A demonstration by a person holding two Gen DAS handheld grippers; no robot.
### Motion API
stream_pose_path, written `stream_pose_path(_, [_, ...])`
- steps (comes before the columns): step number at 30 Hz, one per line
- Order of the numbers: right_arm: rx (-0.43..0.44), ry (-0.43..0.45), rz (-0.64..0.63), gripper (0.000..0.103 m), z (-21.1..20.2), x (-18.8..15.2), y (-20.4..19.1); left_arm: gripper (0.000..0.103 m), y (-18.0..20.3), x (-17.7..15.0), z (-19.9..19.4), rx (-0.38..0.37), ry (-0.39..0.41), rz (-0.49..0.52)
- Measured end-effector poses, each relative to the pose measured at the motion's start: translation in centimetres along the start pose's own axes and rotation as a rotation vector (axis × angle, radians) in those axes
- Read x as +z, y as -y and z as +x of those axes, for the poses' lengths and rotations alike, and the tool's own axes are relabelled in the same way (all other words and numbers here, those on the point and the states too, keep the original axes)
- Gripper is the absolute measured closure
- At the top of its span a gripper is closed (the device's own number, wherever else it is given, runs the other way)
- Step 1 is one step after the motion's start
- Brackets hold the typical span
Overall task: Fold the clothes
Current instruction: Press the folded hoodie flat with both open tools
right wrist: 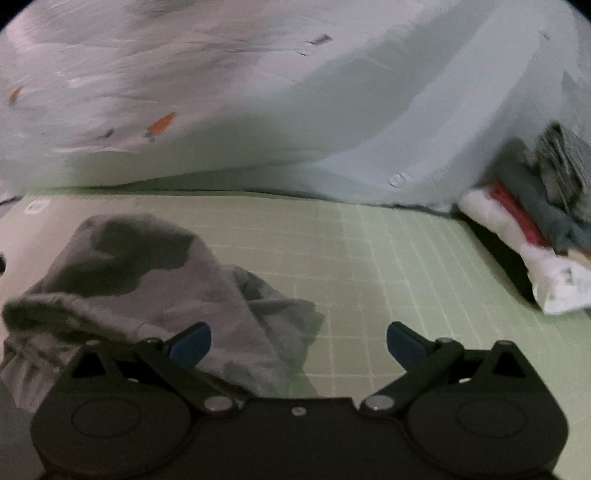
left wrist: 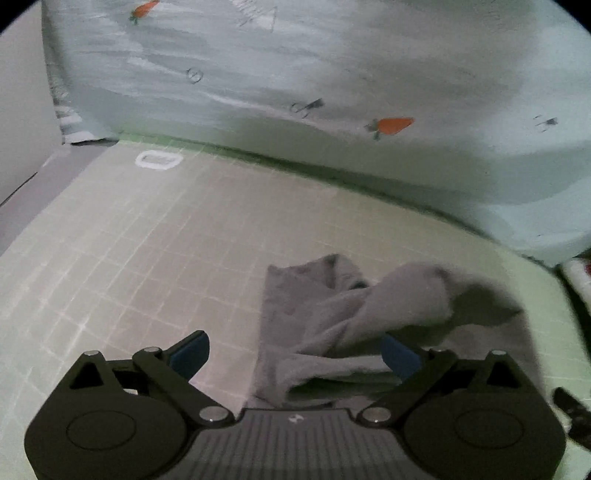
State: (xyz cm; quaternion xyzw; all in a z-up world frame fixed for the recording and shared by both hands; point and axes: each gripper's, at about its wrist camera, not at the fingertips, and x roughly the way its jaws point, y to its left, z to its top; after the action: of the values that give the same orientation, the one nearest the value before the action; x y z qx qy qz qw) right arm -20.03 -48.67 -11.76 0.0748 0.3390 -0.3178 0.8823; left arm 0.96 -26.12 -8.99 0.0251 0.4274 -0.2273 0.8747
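Lying rumpled on the green grid mat [left wrist: 147, 236], the grey garment [left wrist: 317, 317] sits just ahead of the left gripper [left wrist: 295, 354] and near-left of the right gripper [right wrist: 299, 347]. Both spread their fingers wide, holding nothing. A neat fold likely needs each gripper pinching a single-layer edge.

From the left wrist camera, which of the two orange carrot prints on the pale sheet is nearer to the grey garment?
The lower right carrot print, just above the green mat's far edge beyond the grey garment. The other carrot print sits far up, top left.
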Motion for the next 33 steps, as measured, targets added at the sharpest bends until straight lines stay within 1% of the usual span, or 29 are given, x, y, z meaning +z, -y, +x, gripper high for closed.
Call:
stream_pose_path(3, [-0.031,-0.077,0.009,0.000,1.9,-0.4,0.3,0.004,-0.2,-0.2,1.8,0.026,-0.035,0.010])
stream_pose_path(5, [-0.052,-0.128,0.015,0.000,3.2,-0.7,0.6,0.004,-0.1,-0.9,3.7,0.081,-0.087,0.055])
stream_pose_path(7, [-0.071,-0.173,0.021,0.000,4.3,-0.9,0.7,0.004,-0.3,-1.7,5.1,0.118,-0.137,0.081])
stream_pose_path(8, [-0.077,-0.182,0.023,0.000,4.5,-1.0,0.7,0.004,-0.7,-2.0,5.6,0.104,-0.160,0.064])
stream_pose_path(10, [-0.078,-0.164,0.016,0.000,4.2,-0.8,0.4,0.004,-1.6,-2.3,5.7,0.071,-0.177,-0.017])
stream_pose_path(12, [-0.066,-0.119,0.017,0.000,3.4,-0.4,0.3,0.004,-2.3,-2.2,5.2,0.042,-0.162,-0.068])
stream_pose_path(15, [-0.042,-0.055,0.042,0.000,2.0,0.0,0.4,0.004,-2.5,-1.9,4.1,0.045,-0.140,-0.072])
stream_pose_path(18, [-0.033,-0.012,0.077,0.000,0.5,-0.5,1.0,0.004,-2.2,-2.1,2.8,0.063,-0.120,-0.039])
stream_pose_path(20, [-0.035,-0.003,0.092,0.000,-0.5,-1.2,1.5,0.004,-2.4,-2.9,1.6,0.075,-0.111,-0.025])
stream_pose_path(23, [-0.018,-0.018,0.110,0.000,-1.9,-2.8,2.1,0.004,-2.8,-4.5,0.1,0.095,-0.114,-0.003])
stream_pose_path(26, [-0.001,-0.057,0.120,0.000,-3.0,-5.0,2.2,0.004,-3.2,-6.9,-1.1,0.111,-0.145,0.007])
stream_pose_path(33, [0.056,-0.188,0.096,0.000,-4.9,-9.9,1.6,0.004,-4.1,-12.2,-3.3,0.119,-0.222,0.024])
